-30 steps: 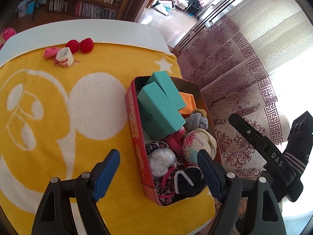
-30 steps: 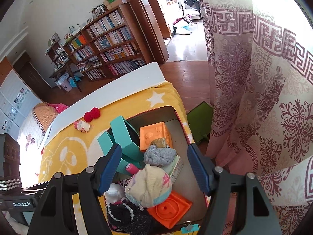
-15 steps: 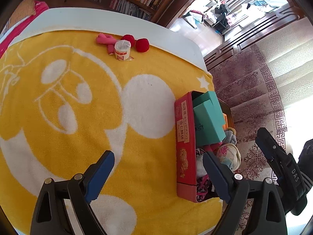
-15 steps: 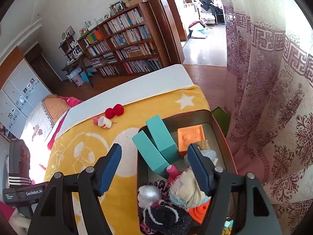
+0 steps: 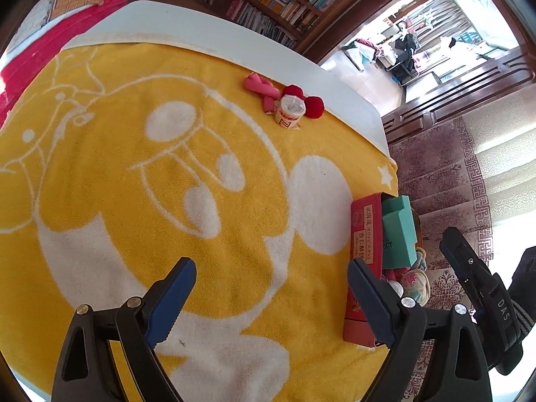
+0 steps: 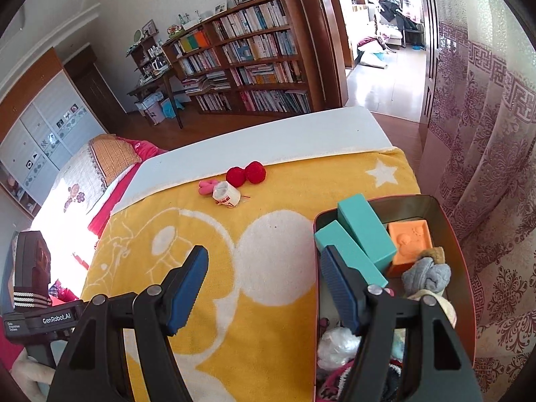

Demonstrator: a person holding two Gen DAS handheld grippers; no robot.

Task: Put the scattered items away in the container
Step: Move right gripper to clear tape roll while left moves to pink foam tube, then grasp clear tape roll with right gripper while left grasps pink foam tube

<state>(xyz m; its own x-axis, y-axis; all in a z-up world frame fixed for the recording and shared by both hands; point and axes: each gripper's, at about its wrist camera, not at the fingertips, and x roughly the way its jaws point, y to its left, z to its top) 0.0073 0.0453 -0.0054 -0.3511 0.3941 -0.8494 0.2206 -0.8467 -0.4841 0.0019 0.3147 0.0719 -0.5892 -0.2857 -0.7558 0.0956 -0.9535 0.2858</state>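
A red tin [image 5: 363,251] [image 6: 450,227] stands at the right edge of the yellow towel [image 5: 167,184] [image 6: 268,207]. Inside lie two teal boxes [image 6: 360,234], an orange block [image 6: 410,243], rolled socks [image 6: 427,273] and other small things. Far across the towel sit a white roll [image 5: 290,112] [image 6: 227,195], two red pompoms [image 5: 313,105] [image 6: 246,173] and a pink piece [image 5: 259,87] [image 6: 205,187]. My left gripper [image 5: 271,298] is open over bare towel, left of the tin. The right gripper [image 6: 264,288] is open too, its right finger [image 6: 338,288] over the tin's left rim.
The towel covers a white table [image 6: 268,134] whose far edge and right corner show. A patterned curtain [image 6: 485,134] hangs close to the right of the tin. A bookshelf [image 6: 248,67] and a bed [image 6: 83,174] stand beyond the table.
Both grippers have swung left away from above the tin, out over the towel. The left jaws stand wider than a second ago. The loose items at the far edge now sit nearer the centre of view.
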